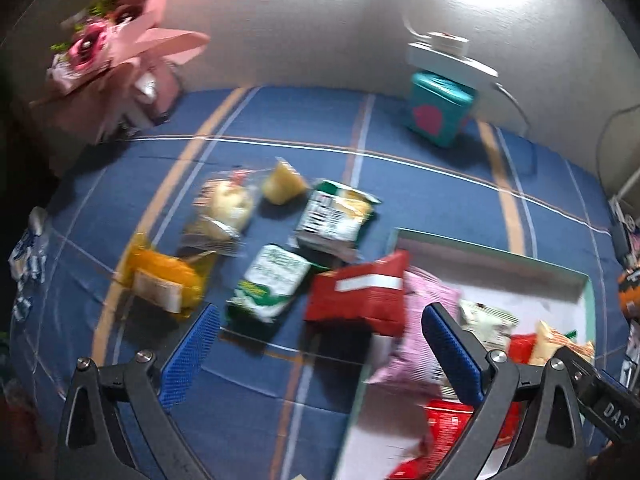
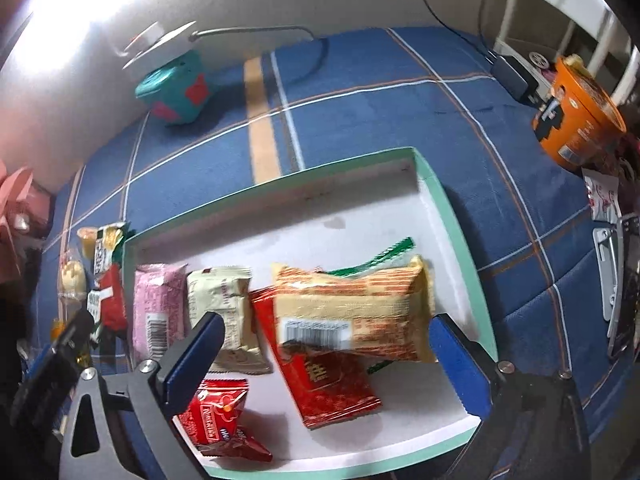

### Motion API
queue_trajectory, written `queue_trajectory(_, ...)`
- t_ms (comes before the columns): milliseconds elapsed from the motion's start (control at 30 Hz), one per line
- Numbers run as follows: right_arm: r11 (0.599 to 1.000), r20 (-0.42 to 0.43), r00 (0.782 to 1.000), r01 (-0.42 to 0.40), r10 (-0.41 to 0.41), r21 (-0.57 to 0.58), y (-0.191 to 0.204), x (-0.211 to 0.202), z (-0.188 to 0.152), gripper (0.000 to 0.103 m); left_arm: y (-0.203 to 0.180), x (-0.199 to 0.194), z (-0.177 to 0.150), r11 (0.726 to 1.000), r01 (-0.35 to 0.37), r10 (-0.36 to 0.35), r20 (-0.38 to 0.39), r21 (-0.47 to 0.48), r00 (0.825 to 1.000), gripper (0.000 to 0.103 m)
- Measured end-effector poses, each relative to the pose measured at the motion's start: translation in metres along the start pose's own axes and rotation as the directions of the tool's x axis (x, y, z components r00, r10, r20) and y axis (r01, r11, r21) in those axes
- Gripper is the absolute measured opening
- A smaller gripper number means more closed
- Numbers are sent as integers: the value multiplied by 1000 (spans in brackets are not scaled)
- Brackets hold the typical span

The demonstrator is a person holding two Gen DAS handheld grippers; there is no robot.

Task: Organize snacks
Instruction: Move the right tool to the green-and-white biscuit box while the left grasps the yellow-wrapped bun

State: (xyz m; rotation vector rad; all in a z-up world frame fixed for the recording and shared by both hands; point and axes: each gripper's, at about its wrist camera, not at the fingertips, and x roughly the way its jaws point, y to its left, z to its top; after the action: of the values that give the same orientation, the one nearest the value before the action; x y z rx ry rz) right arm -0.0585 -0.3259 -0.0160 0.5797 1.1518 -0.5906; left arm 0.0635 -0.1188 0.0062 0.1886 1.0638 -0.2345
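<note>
My left gripper [image 1: 320,320] is open above the blue checked cloth. A red packet [image 1: 360,296] lies past its fingertips at the left rim of the white, mint-edged box [image 1: 492,252], free of both pads. Beyond it on the cloth lie two green-white packets [image 1: 272,284] [image 1: 336,216], a yellow packet [image 1: 164,280], a clear-wrapped bun [image 1: 224,208] and a jelly cup [image 1: 284,184]. My right gripper [image 2: 328,328] is open over the box [image 2: 440,200]. A blurred gold packet [image 2: 352,308] lies between its fingers on top of a red packet [image 2: 332,384]. Pink [image 2: 160,304], cream [image 2: 220,300] and small red [image 2: 216,420] packets also lie inside.
A teal tin [image 1: 438,112] under a white lamp base stands by the back wall. An orange noodle cup [image 2: 576,120] and a black charger [image 2: 512,72] with its cable sit at the far right. A pink bouquet [image 1: 120,60] fills the back left corner.
</note>
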Motion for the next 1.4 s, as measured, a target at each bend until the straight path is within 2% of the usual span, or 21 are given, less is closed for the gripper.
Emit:
queue_trajectory(133, 999, 15, 1000, -12, 12, -39, 18, -5, -4, 103, 17, 1, 3, 1000, -16, 16, -2, 10, 1000, 101)
queue_trajectory(267, 996, 25, 1000, -10, 12, -94, 40, -10, -10, 103, 33, 3, 5, 997, -68, 67, 11, 40, 998, 101)
queue_trajectory(500, 982, 27, 996, -73, 79, -176, 80, -15, -23, 103, 65, 6, 7, 991, -127, 128, 2, 50, 992, 101)
queue_trajectory(700, 960, 7, 990, -135, 141, -244, 116, -15, -36, 103, 106, 7, 8, 985, -167, 167, -5, -34, 986, 101)
queue_trajectory(967, 930, -2, 986, -158, 167, -331, 159, -13, -54, 103, 162, 5, 7, 967, -187, 186, -19, -172, 982, 101)
queue_trajectory(1200, 906, -22, 984, -171, 177, -386, 190, -4, -66, 103, 190, 7, 7, 955, -195, 194, -26, -225, 981, 101)
queue_trajectory(1400, 893, -43, 981, -190, 190, -407, 205, 7, -73, 103, 205, 12, 8, 946, -179, 173, -44, -272, 984, 101)
